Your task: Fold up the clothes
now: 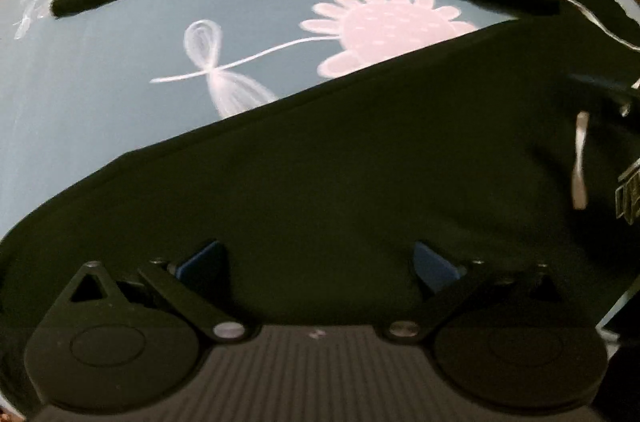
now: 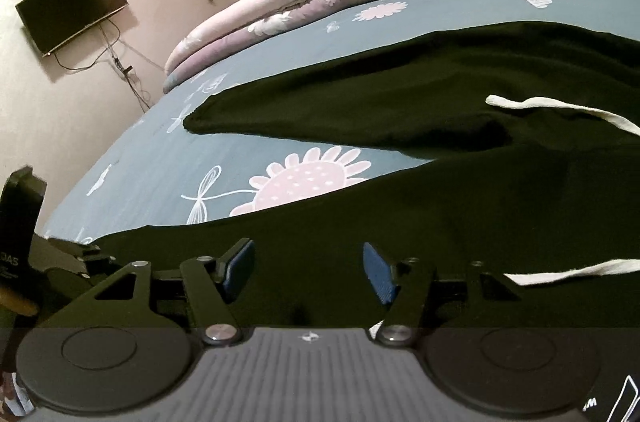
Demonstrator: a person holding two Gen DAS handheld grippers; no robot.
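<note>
While the dark sweatshirt (image 2: 440, 206) lies spread on the bedsheet (image 2: 168, 166), sleeve (image 2: 320, 110) unfolded, left gripper (image 1: 318, 260) and right gripper (image 2: 308, 270) hover open, holding nothing; folding barely begun.

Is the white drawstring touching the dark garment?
Touching. Right wrist view: the white drawstring lies flat across the dark garment, no gap or shadow beneath it.

- Left tongs (image 1: 318, 264): jaws spread wide, blue pads (image 1: 200, 260) apart, nothing clamped (angled steeply downward).
- Right tongs (image 2: 308, 272): jaws parted, blue pads (image 2: 240, 268) clear of contact, tilted moderately downward.
</note>
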